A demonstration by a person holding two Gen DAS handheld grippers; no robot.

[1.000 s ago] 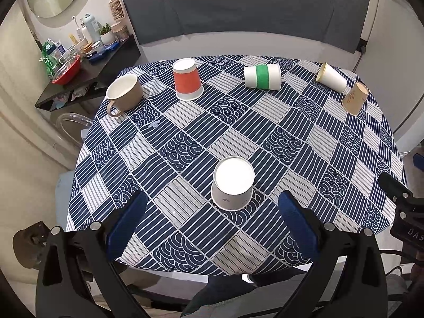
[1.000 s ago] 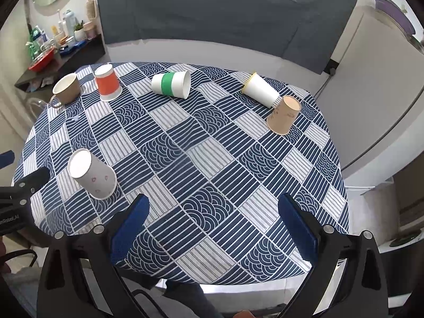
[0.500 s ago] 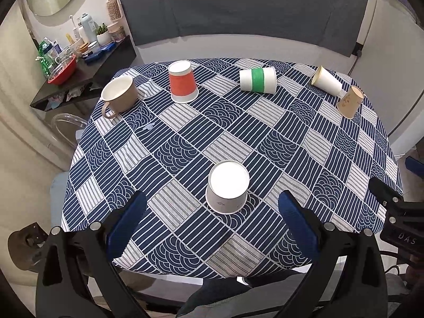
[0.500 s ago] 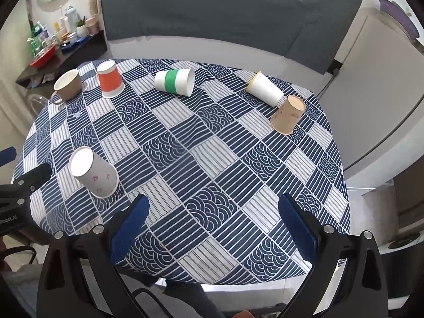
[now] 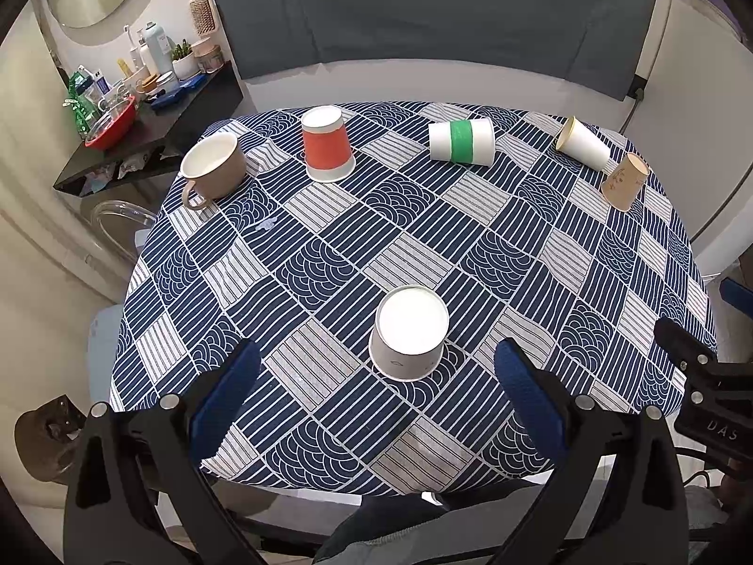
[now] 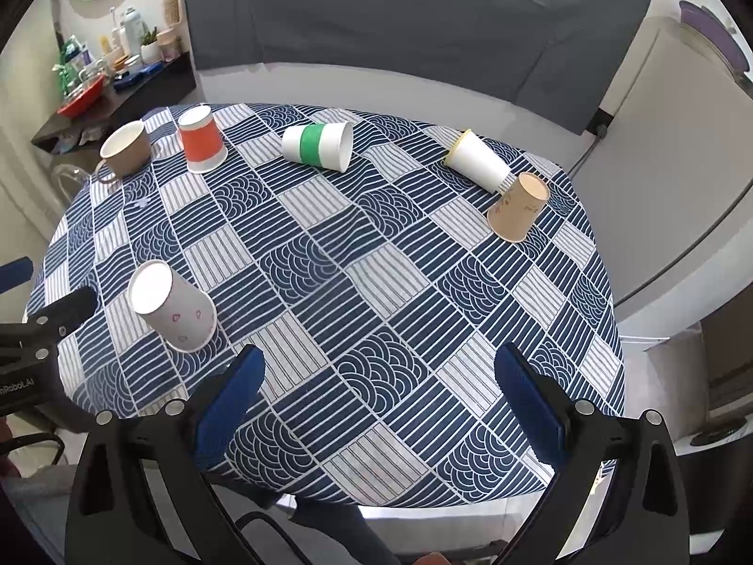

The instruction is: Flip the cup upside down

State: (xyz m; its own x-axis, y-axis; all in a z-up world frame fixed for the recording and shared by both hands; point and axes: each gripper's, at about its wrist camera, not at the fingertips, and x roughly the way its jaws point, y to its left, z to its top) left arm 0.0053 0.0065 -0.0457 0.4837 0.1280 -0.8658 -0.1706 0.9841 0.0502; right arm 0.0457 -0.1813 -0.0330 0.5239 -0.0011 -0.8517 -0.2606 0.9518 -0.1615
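Far left on the table (image 5: 329, 254) there's a brown mug (image 5: 214, 167) sitting upright with its handle toward the near side. Just right of it is an orange paper cup (image 5: 326, 145), already upside down. Near edge, a bit left of the middle, the white cup (image 5: 408, 332) with little pink hearts stands base-up on the blue patterned cloth. The left gripper (image 5: 372, 379) hangs just in front of it, jaws spread wide and holding nothing. Further back there's a white cup with a green band (image 5: 462, 142) lying on its side. On the far right, a plain white cup (image 5: 583, 145) is tipped over next to a tan cup (image 5: 625, 181) standing inverted. The right gripper (image 6: 376, 379) is wide apart and empty too, over the near right edge.
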